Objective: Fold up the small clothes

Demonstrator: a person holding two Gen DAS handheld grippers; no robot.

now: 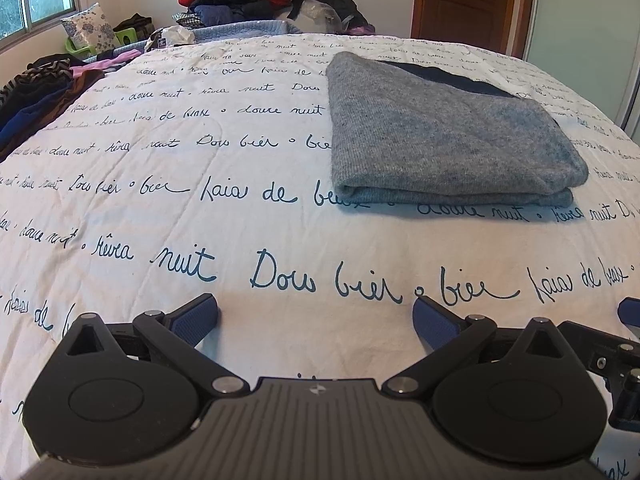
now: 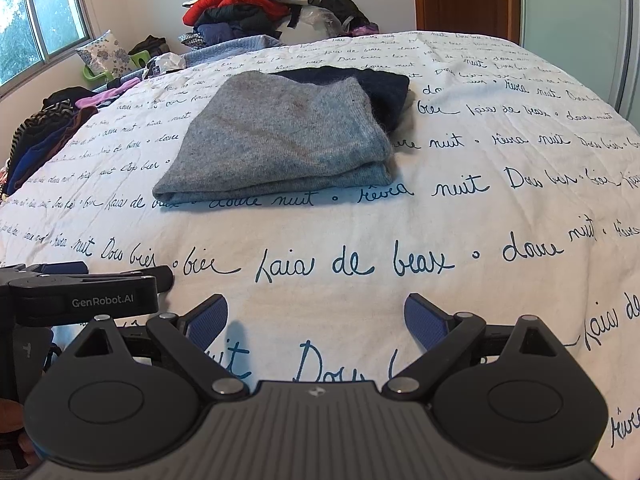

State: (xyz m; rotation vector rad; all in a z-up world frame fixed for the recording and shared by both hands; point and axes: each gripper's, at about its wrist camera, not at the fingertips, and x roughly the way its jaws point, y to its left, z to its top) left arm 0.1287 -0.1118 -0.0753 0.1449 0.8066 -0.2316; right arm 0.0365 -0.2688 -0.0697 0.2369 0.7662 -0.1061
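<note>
Lying folded into a neat rectangle on the bed (image 1: 200, 220), the grey sweater (image 1: 440, 132) has a dark blue part showing at its far edge and sits well ahead of both grippers, touched by neither. The left gripper (image 1: 316, 316) and the right gripper (image 2: 316, 316) hover low over the script-printed bedspread side by side, each with its blue-padded fingers spread wide apart and nothing between them. Heaped clothes (image 2: 240, 4) rise beyond the far end of the bed, and more garments (image 1: 40, 88) lie along its left edge.

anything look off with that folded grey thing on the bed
Mostly tidy, but the grey folded garment has a dark navy part sticking out past its far right corner, so the fold is uneven. Both grippers are open, touching nothing.
</note>
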